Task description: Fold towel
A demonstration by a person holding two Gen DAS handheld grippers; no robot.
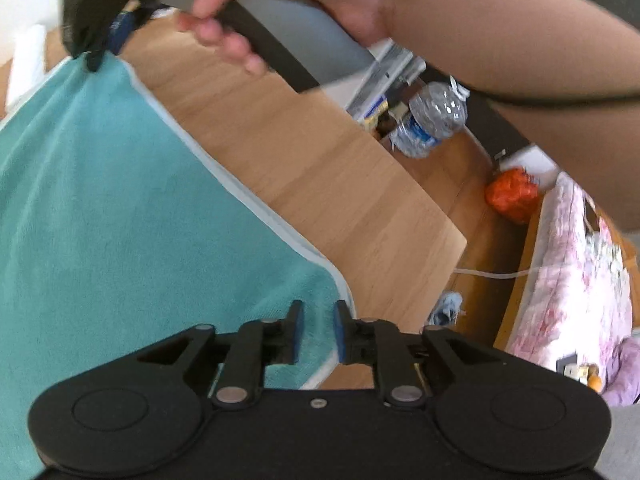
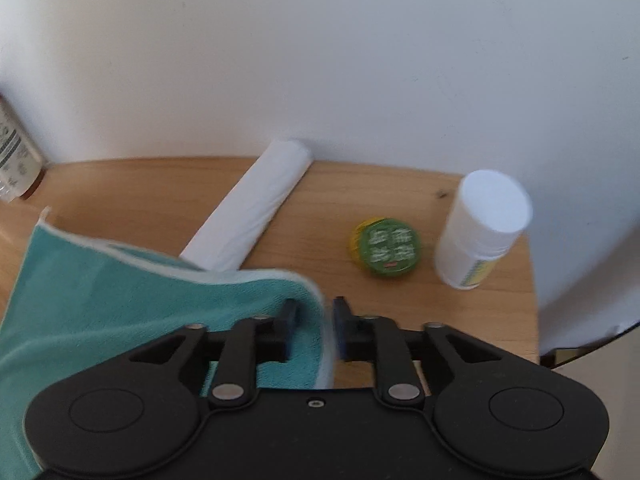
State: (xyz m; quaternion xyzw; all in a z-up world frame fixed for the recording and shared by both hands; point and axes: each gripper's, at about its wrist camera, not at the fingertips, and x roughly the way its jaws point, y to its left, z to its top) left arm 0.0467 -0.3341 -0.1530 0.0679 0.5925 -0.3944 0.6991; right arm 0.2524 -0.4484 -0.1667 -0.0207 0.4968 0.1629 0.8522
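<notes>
A teal towel [image 1: 120, 208] with a pale hem lies over the wooden table [image 1: 320, 184]. At the bottom of the left wrist view, my left gripper [image 1: 318, 330] stands open over the towel's near corner, and teal cloth shows in the gap between its blue pads. A hand [image 1: 224, 4] holds my right gripper [image 1: 94, 62] at the towel's far corner. In the right wrist view the right gripper [image 2: 315, 314] is open, with the towel's [image 2: 120, 300] curled, raised hem running between its fingers.
Behind the towel lie a white roll [image 2: 256, 208], a green round tin [image 2: 385, 249] and a white bottle [image 2: 480, 228], near the wall. Past the table's edge sit a plastic water bottle [image 1: 432, 120], an orange bag [image 1: 512, 194] and pink bedding [image 1: 576, 276].
</notes>
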